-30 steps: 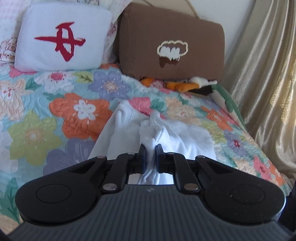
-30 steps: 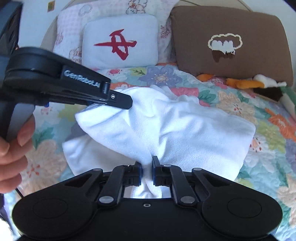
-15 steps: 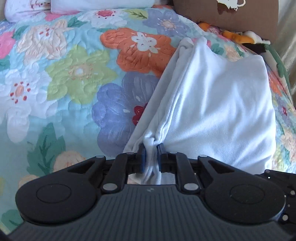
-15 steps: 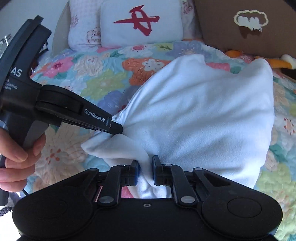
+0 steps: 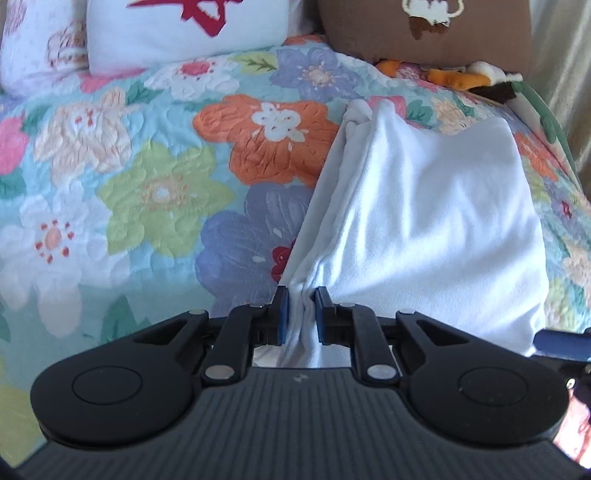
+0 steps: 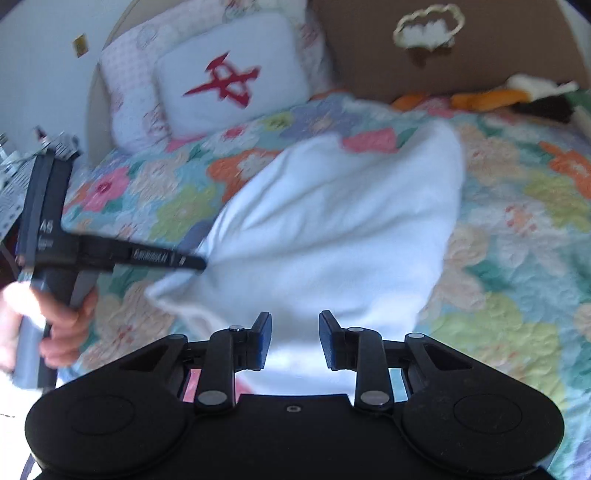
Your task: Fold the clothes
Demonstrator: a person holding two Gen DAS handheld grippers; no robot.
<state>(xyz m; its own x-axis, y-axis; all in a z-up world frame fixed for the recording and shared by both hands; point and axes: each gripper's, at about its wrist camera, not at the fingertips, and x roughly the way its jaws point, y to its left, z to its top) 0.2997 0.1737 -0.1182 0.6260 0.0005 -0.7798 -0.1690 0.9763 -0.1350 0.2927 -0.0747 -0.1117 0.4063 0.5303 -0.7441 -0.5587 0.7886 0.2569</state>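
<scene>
A folded garment is laid on a quilt, toward the quilt's right half in the left wrist view. Behind it, at the head of the bed, two pillows are set to the left and a cushion to the right. A stuffed toy is placed in front of the cushion. In the right wrist view, the left gripper is seen at the garment's left edge.

Three pillows, one white garment, one floral quilt, two tongs.
</scene>
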